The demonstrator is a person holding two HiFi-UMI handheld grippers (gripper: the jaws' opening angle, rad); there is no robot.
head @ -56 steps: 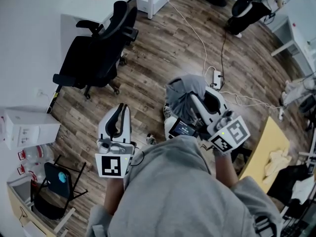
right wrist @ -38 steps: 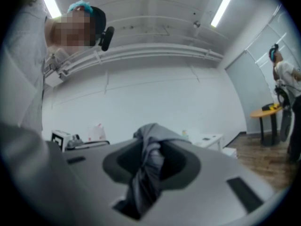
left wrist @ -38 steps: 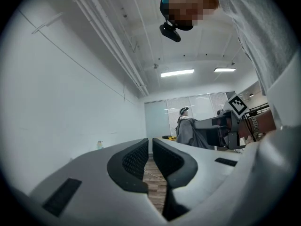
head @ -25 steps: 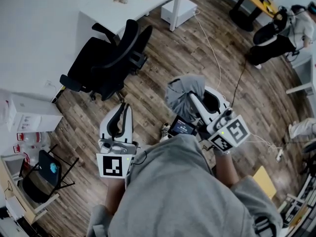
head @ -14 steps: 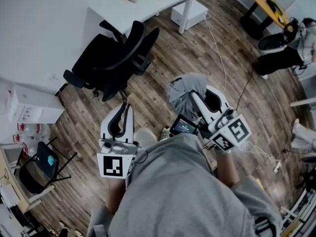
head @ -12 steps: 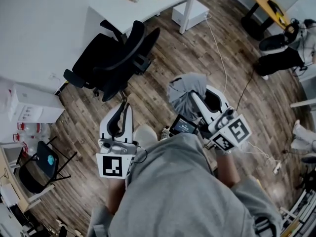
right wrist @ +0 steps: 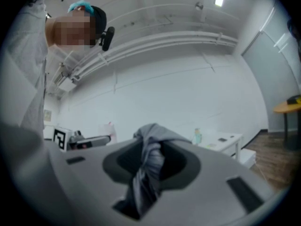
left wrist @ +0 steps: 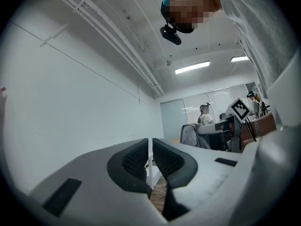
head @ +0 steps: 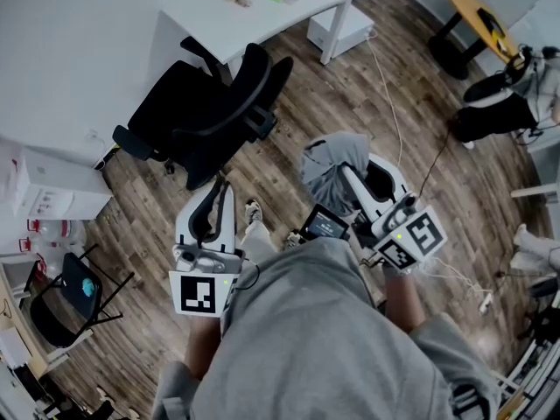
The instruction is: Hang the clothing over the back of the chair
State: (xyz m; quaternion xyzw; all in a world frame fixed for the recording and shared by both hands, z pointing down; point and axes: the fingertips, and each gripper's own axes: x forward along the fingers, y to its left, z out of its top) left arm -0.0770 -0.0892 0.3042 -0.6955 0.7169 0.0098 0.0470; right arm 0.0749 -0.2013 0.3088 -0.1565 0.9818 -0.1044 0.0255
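A black office chair (head: 210, 116) stands on the wood floor by the white desk, ahead and left of my grippers. The grey clothing (head: 331, 163) hangs bunched from my right gripper (head: 347, 175), which is shut on it. In the right gripper view the twisted cloth (right wrist: 149, 161) fills the gap of that gripper (right wrist: 151, 150). My left gripper (head: 215, 191) is held level beside it, short of the chair. Its jaws (left wrist: 150, 149) stand shut with only a thin slit and nothing in it. The clothing (left wrist: 192, 136) also shows far off in the left gripper view.
A white desk (head: 262, 11) with a drawer unit (head: 341, 26) stands behind the chair. A cable (head: 395, 121) runs over the floor to the right. A yellow round table (head: 477, 14) and a seated person (head: 503, 103) are at far right. A small folding chair (head: 61, 300) and a white box (head: 48, 191) are at left.
Both grippers have moved forward across the floor, so the office chair now lies closer to them. The clothing stays clamped in the right gripper. A foot has stepped into view between the grippers.
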